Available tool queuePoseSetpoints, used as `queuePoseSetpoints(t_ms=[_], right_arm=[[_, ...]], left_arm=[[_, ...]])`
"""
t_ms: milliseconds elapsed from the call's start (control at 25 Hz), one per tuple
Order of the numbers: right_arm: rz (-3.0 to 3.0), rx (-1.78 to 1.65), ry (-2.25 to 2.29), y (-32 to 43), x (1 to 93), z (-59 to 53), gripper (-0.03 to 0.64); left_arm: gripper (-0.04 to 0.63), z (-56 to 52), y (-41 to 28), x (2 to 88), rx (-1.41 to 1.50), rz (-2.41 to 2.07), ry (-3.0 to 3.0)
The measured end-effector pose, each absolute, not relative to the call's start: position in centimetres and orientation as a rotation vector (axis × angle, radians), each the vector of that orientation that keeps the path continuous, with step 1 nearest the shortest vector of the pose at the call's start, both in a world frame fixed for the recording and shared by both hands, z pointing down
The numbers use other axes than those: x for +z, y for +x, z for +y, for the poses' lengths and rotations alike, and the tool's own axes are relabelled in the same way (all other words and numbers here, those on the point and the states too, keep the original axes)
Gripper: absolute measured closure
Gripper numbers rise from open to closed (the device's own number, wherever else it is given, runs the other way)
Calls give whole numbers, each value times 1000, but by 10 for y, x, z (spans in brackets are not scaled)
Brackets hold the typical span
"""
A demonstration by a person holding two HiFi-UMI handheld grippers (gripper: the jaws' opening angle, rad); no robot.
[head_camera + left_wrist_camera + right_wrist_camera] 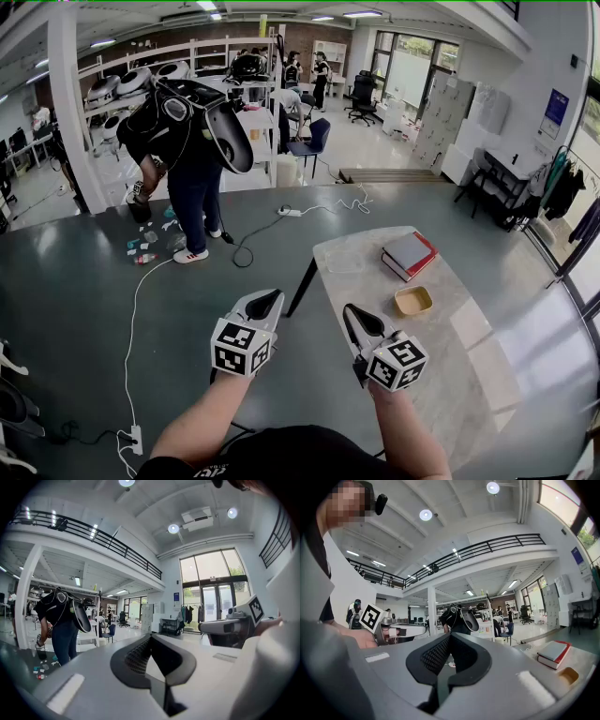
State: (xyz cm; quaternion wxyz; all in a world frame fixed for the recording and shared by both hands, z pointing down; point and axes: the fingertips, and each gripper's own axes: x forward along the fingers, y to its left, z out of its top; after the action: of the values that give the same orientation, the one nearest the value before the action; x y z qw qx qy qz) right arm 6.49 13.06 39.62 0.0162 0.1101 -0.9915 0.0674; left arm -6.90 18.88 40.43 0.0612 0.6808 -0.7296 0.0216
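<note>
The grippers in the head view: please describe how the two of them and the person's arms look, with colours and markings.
Both the left gripper and the right gripper have pale grey shells with curved fingers lined in black ribbed padding. Each carries a white cube printed with black square markers. The person wears a black top; the forearms are bare of sleeves.

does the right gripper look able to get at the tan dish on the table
Probably yes: the right gripper hangs over the table near the dish, with only bare tabletop between them. The books lie beyond the dish, out of the way. Its jaws are shut and empty.
</note>
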Motion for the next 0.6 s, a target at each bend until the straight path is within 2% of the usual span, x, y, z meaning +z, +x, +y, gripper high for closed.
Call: queuePoseSetpoints(t_ms=[600], right_arm=[[-3088, 257, 254, 1, 410, 170, 603]], left_arm=[[592, 239, -140, 424, 41, -2232, 1981]])
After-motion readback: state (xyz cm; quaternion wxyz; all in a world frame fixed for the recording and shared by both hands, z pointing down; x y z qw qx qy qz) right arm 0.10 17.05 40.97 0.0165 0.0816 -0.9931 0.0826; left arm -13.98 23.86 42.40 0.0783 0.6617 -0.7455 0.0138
